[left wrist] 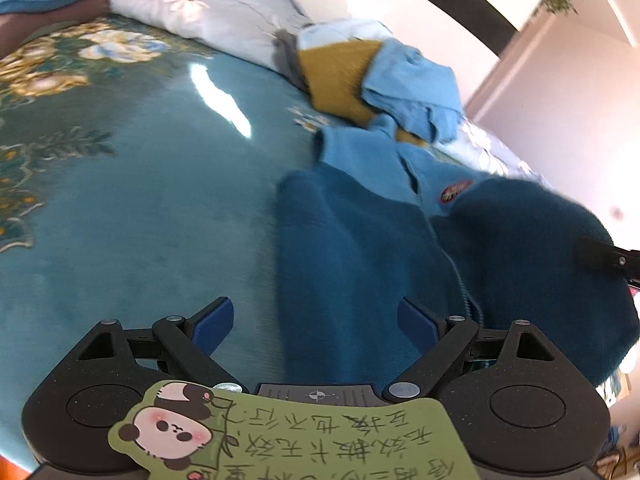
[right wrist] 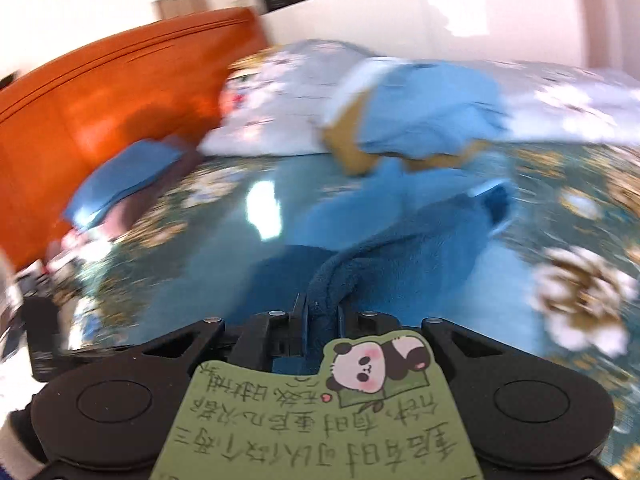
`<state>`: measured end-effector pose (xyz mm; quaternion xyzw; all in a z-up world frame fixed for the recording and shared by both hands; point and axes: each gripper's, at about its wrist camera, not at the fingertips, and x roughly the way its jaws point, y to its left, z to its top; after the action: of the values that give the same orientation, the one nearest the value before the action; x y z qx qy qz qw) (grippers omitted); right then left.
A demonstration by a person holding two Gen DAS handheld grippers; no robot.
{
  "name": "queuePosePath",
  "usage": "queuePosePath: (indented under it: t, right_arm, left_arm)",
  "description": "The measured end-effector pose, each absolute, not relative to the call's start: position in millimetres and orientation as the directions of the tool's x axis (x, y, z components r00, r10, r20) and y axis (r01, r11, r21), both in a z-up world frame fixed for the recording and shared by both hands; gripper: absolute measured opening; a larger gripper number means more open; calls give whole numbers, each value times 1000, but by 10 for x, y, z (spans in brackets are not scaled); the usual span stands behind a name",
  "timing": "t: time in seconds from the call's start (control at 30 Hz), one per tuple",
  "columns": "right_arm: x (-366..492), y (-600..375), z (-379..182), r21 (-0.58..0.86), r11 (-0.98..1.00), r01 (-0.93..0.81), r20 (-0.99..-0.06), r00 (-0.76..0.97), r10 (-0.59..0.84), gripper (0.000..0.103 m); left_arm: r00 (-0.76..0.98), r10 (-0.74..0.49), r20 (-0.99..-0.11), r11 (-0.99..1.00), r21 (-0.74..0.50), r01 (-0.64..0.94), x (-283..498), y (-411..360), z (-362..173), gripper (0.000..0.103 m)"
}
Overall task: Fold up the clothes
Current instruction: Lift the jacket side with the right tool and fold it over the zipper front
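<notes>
A dark teal fleece jacket [left wrist: 360, 248] with a lighter blue collar and a small red chest patch lies on the teal floral bedspread [left wrist: 140, 200]. My left gripper [left wrist: 316, 326] is open and empty, its blue pads just above the jacket's near left edge. My right gripper [right wrist: 322, 312] is shut on a fold of the fleece jacket [right wrist: 400, 248], which it lifts off the bed. The right gripper's black tip [left wrist: 600, 258] shows at the jacket's right side in the left wrist view.
A pile of other clothes, mustard and light blue [left wrist: 380, 76], lies at the far side by a white floral quilt [left wrist: 224, 8]. An orange headboard [right wrist: 100, 92] and a blue pillow [right wrist: 128, 176] stand at the bed's end. Both views are motion-blurred.
</notes>
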<state>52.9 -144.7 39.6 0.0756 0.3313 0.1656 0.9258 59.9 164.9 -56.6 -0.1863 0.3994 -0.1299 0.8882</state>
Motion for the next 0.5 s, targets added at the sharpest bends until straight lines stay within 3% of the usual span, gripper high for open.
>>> queuePosePath:
  t: [0.13, 0.27, 0.5]
  right_arm:
    - [661, -814, 243, 213, 889, -406, -617, 649, 445, 14]
    - [782, -413, -150, 214, 872, -441, -683, 570, 456, 15]
    - [796, -277, -526, 220, 878, -424, -727, 529, 438, 20]
  left_arm:
    - [658, -338, -673, 901, -433, 20, 627, 1874, -572, 89]
    - [669, -317, -672, 899, -437, -13, 674, 2028, -538, 89]
    - [648, -422, -634, 874, -475, 105, 1121, 1808, -417, 89]
